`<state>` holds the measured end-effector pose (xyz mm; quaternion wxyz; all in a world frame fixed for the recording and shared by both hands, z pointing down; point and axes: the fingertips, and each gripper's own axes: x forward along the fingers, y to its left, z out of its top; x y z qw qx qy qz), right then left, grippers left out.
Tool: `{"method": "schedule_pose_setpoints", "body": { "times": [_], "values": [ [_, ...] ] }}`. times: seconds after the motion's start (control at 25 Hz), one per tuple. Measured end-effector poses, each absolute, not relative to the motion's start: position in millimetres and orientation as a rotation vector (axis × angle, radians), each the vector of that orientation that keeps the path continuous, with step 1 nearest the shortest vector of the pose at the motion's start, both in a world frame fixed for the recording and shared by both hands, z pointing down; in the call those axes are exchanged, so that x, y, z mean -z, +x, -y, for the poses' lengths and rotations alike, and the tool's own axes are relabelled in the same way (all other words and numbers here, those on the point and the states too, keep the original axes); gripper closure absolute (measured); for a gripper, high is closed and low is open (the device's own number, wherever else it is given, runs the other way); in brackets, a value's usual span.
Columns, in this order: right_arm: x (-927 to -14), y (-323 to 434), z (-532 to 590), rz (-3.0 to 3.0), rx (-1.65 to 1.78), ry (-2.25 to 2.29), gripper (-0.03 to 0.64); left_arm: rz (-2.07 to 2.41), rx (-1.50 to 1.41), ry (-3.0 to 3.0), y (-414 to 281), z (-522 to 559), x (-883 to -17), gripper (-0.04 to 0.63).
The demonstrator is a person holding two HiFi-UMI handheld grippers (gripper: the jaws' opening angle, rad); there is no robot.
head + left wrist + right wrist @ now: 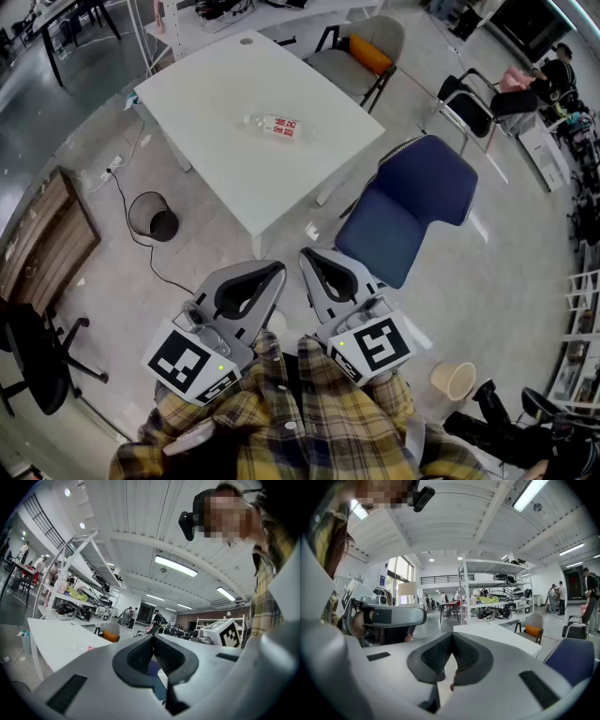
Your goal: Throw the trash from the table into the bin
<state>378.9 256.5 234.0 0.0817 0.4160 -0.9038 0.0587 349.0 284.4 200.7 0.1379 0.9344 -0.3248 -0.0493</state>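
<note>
A clear plastic bottle [277,127] with a red label lies on its side near the middle of the white table [216,103]. On the floor left of the table stands a black wire bin [153,216]. Both grippers are held close to my body, well short of the table. My left gripper [278,270] and my right gripper [306,254] are side by side, both shut with nothing between the jaws. In the left gripper view the gripper [153,637] points level toward the table [54,639], where the bottle [88,648] is a small red speck. The right gripper [452,637] is also shut.
A blue chair [412,206] stands right in front of my right gripper, by the table's near corner. A grey chair with an orange cushion [370,52] is beyond the table. A wooden cabinet [42,244], a black office chair [37,356] and a floor cable [127,202] lie left; a beige bucket [453,380] right.
</note>
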Motion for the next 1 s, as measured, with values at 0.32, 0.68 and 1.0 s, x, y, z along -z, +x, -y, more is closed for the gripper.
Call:
{"method": "schedule_pose_setpoints", "body": {
  "times": [0.32, 0.68, 1.0],
  "values": [
    [-233.6, 388.9, -260.8, 2.705, -0.195, 1.263, 0.618, 0.934, 0.156, 2.695, 354.9, -291.5, -201.2, 0.586],
    [-240.1, 398.0, -269.8, 2.735, -0.225, 1.218, 0.618, 1.014, 0.16, 2.657, 357.6, -302.2, -207.1, 0.586],
    [-250.8, 394.2, -273.9, 2.754, -0.226, 1.15, 0.618, 1.101, 0.167, 2.608, 350.7, -307.2, -218.1, 0.586]
  ]
}}
